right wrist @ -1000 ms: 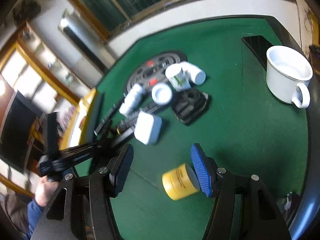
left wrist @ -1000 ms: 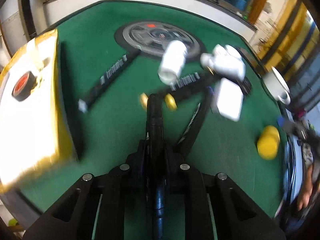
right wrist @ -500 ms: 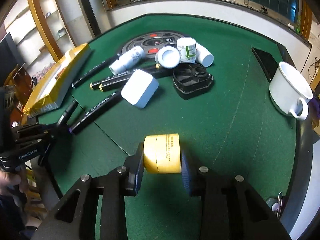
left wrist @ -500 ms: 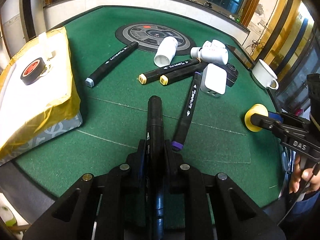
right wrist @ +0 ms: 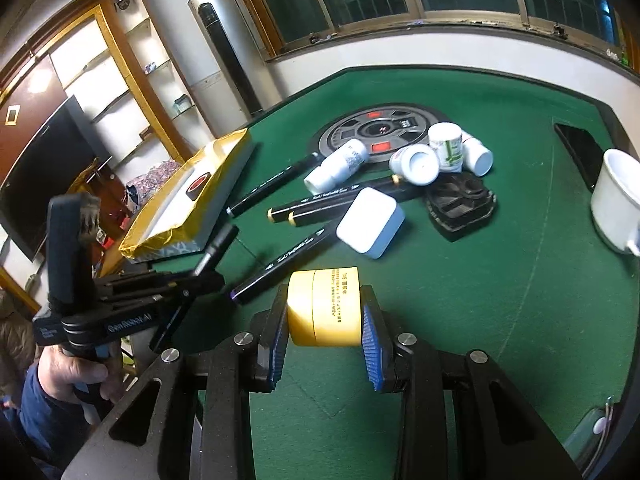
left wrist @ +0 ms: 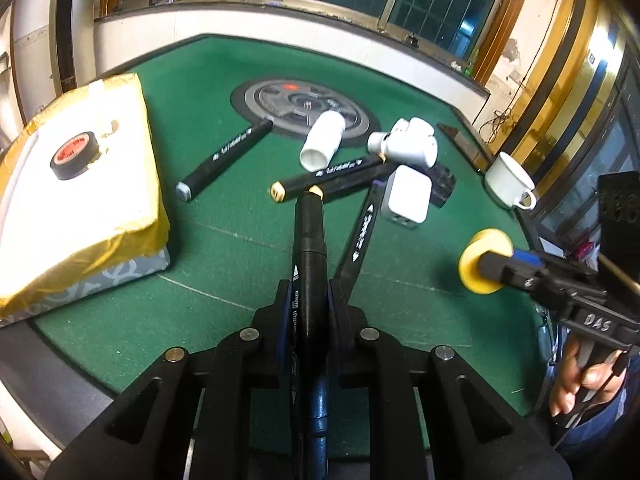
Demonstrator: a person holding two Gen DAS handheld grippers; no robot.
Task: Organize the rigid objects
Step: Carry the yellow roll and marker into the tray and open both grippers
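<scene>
My left gripper (left wrist: 310, 292) is shut on a black marker (left wrist: 309, 236) that sticks forward over the green felt. It shows again at the left of the right wrist view, in a hand, as the left gripper (right wrist: 188, 280). My right gripper (right wrist: 325, 320) is shut on a short yellow jar (right wrist: 325, 306), blue pads pressed on both its ends, above the felt. In the left wrist view that yellow jar (left wrist: 482, 260) hangs at the right. Three more black markers (left wrist: 332, 176) lie on the felt ahead.
Ahead lie white bottles (right wrist: 440, 152), a white charger block (right wrist: 370, 222), a black plastic holder (right wrist: 460, 204) and a grey round disc (left wrist: 304, 104). A white mug (right wrist: 616, 200) and a phone (right wrist: 580, 152) sit at the right. A yellow-wrapped box (left wrist: 76, 184) with a tape roll (left wrist: 74, 155) stands left.
The right gripper's open fingers closed on the yellow jar, which lay on the felt, and lifted it. The left gripper drew back from the pile with its marker.
</scene>
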